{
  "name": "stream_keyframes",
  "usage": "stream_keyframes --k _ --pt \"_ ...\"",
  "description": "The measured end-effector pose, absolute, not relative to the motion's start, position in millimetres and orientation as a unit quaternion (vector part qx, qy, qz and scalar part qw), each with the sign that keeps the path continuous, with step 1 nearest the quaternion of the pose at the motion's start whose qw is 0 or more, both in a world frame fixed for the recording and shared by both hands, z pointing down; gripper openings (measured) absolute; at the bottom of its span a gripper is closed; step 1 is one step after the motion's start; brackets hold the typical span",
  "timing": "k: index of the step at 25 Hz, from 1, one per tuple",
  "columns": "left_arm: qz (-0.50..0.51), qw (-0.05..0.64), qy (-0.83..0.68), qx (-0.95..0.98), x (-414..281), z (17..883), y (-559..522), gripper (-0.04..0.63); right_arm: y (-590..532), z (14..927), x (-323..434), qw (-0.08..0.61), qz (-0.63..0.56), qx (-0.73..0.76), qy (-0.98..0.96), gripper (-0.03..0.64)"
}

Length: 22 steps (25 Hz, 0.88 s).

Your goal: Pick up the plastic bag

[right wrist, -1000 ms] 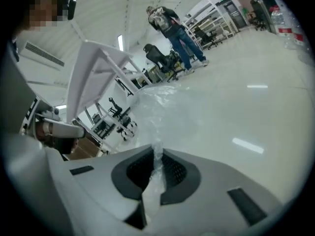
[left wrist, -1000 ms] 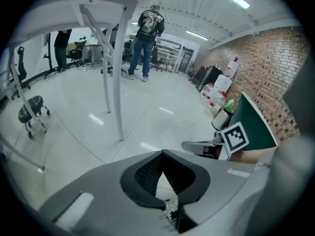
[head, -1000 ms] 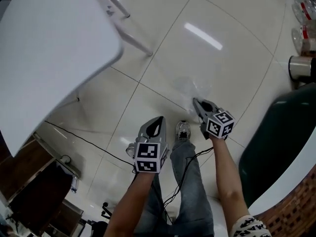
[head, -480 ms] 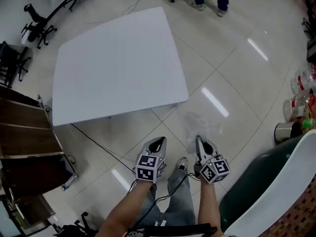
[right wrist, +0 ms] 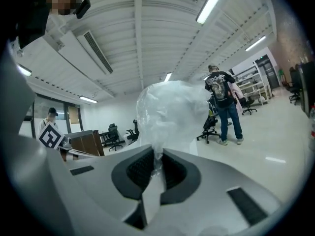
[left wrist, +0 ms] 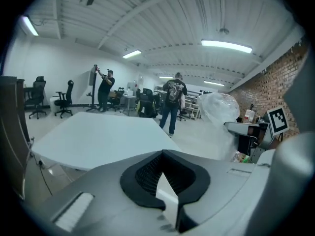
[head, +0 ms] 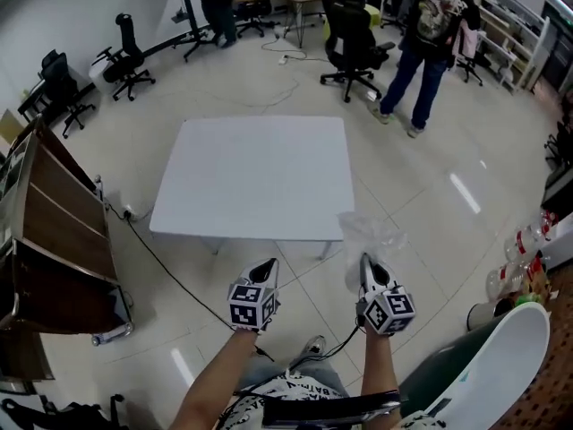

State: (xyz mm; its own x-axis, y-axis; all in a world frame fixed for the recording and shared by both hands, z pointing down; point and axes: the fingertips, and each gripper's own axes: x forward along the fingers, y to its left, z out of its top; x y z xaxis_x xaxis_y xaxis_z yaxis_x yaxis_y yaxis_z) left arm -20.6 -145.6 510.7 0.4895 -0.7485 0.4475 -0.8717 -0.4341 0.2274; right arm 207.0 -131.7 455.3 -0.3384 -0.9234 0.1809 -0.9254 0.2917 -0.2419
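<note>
Now my right gripper (head: 365, 265) is clenched on a thin gathered fold of the transparent plastic bag (head: 370, 234). The bag stands puffed above the jaws, free in the air and near the front edge of the white table (head: 255, 176). In the right gripper view the film goes down between the two black pads (right wrist: 134, 172), and only a narrow twist is pinched (this is my worry, because such film is slippery). In my judgement the pick is nearly done. The good way is to hold the pressure constant and to lift slowly, without swinging. I should also hold the gripper rather upright, so that the bag does not pull the fold sideways out of the pads. My left gripper (head: 266, 269) is closed with nothing between its jaws, beside the right one but apart from the bag. It could support the loose part if the fold begins to slip. I would also stay clear of the table edge, where the film could catch.
</note>
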Motion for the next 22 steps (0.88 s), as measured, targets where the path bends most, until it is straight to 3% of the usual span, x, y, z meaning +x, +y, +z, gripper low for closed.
stream_keyframes --k 8,15,22 --pt "0.083 0.186 -0.524 0.827 -82.7 437.1 -163.3 0.002 -162.3 389.4 154.0 0.021 0.09 0.57 -0.817 0.011" --pt "0.071 0.18 -0.544 0.817 -129.3 424.7 -171.4 0.002 -179.5 383.2 109.9 -0.009 0.113 0.56 -0.821 0.011" --pt "0.07 0.181 -0.552 0.811 -155.3 421.8 -170.4 0.002 -182.1 386.9 68.2 0.015 0.111 0.542 -0.833 0.011"
